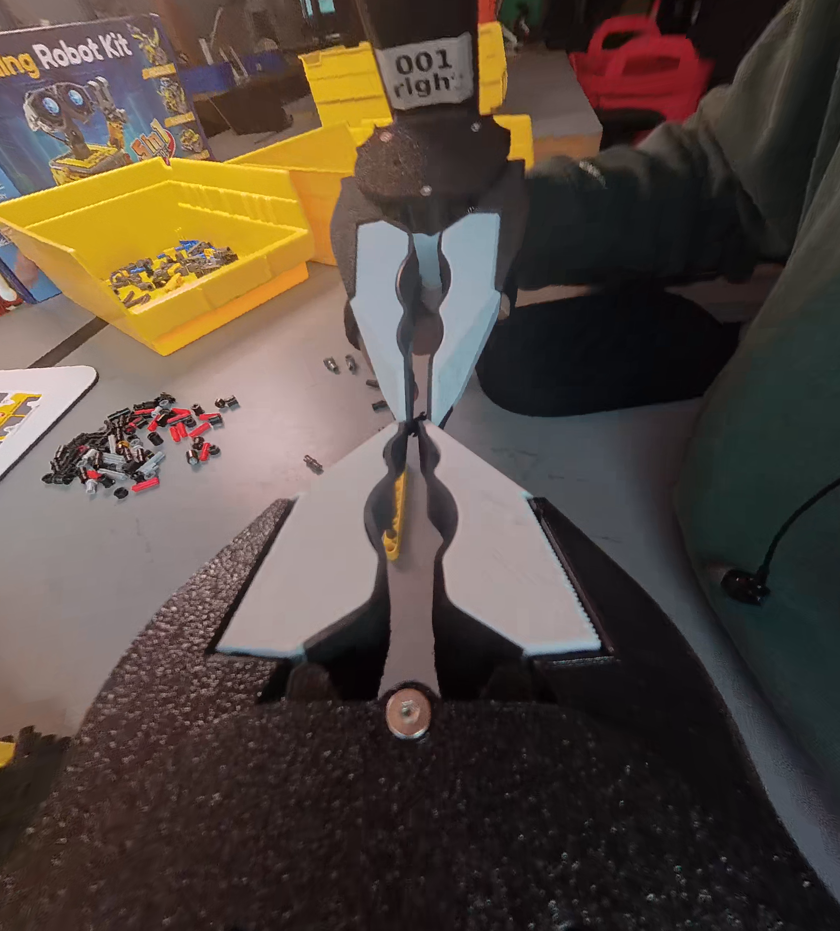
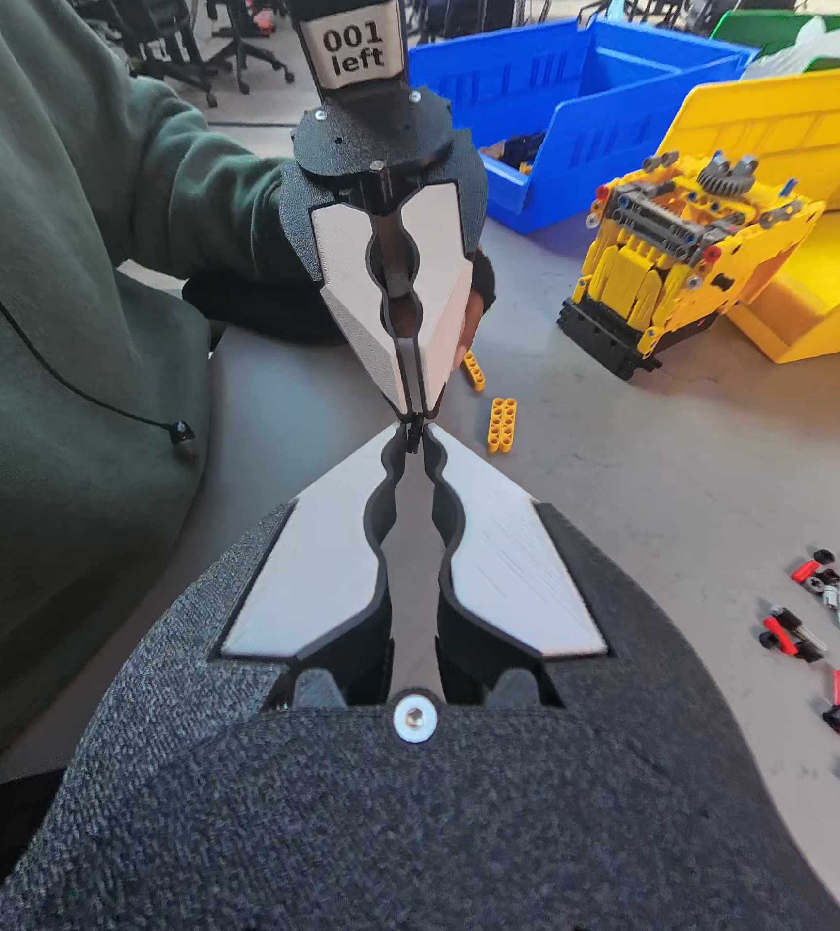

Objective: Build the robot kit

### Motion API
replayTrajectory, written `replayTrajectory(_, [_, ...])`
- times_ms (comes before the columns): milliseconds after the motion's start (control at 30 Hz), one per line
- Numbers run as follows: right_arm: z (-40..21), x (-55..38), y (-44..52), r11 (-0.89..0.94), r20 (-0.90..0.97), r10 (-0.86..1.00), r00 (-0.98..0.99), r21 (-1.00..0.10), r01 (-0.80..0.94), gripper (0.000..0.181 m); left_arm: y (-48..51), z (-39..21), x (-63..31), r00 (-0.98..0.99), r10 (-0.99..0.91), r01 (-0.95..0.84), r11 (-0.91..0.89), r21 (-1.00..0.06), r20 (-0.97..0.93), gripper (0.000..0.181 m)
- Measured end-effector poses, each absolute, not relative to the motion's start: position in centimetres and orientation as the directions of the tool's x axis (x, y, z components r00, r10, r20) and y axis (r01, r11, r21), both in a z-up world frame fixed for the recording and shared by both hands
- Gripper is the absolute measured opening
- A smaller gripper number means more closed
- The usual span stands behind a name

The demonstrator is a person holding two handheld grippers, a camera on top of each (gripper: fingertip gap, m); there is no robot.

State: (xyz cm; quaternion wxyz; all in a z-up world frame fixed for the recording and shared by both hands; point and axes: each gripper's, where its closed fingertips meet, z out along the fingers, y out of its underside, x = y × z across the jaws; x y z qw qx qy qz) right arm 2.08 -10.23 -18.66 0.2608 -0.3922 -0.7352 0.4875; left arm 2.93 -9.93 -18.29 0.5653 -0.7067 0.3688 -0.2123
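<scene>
My left gripper and my right gripper meet tip to tip above the grey table. Both are shut, and a small black pin is pinched where the tips meet; it also shows in the left wrist view. I cannot tell which gripper carries it. A yellow holed beam shows in the gap between the left fingers; I cannot tell whether it is held or lies beneath. A yellow beam lies beside the left gripper, and a double yellow beam lies on the table close by.
A pile of red, black and grey pins lies left of the grippers, with loose pins near. A yellow bin of parts, a kit box and an instruction sheet stand behind. A yellow brick vehicle and blue bin sit right. A green sleeve borders the table. Both grippers' tips are close together, under 4 cm apart. From either gripper's tips it is about 20 cm to the yellow brick vehicle.
</scene>
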Motion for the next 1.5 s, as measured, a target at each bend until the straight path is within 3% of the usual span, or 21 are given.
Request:
replayTrajectory(133, [-16.8, 1.5, -9.9, 0.211, 0.088, 0.865, -0.494, -0.957, 0.200, 0.006, -9.5, -16.4, 2.4, 0.646, -0.759, -0.065, -0.163, -0.984, 0.083, 0.003])
replayTrajectory(300, [-15.2, 1.2, -9.6, 0.260, 0.204, 0.887, -0.414, -0.962, 0.083, 0.006, -9.3, -14.6, 2.1, 0.561, -0.763, 0.185, -0.262, -0.947, 0.321, 0.002])
replayTrajectory(500, [-14.4, 1.1, -9.5, 0.331, 0.303, 0.880, -0.366, -0.943, 0.015, 0.006, -9.3, -13.8, 1.9, 0.433, -0.765, 0.335, -0.355, -0.873, 0.477, 0.003])
replayTrajectory(933, [-14.4, 1.9, -9.6, 0.133, 0.091, 0.873, -0.479, -0.990, 0.055, 0.004, -9.6, -14.2, 2.6, 0.425, -0.784, 0.294, -0.353, -0.888, 0.452, 0.003])
replayTrajectory(1133, [-14.3, 2.3, -9.5, 0.035, -0.018, 0.856, -0.516, -0.995, 0.093, 0.005, -9.9, -14.5, 2.6, 0.483, -0.797, 0.208, -0.298, -0.932, 0.363, 0.016])
replayTrajectory(1300, [-15.3, 2.2, -10.3, 0.063, -0.019, 0.838, -0.545, -0.990, 0.130, 0.005, -10.2, -15.3, 3.2, 0.483, -0.807, 0.152, -0.305, -0.940, 0.340, 0.012])
replayTrajectory(1500, [-15.2, 2.3, -10.5, 0.141, 0.070, 0.843, -0.533, -0.986, 0.094, 0.004, -10.4, -15.1, 3.1, 0.387, -0.792, 0.228, -0.415, -0.881, 0.473, 0.009])
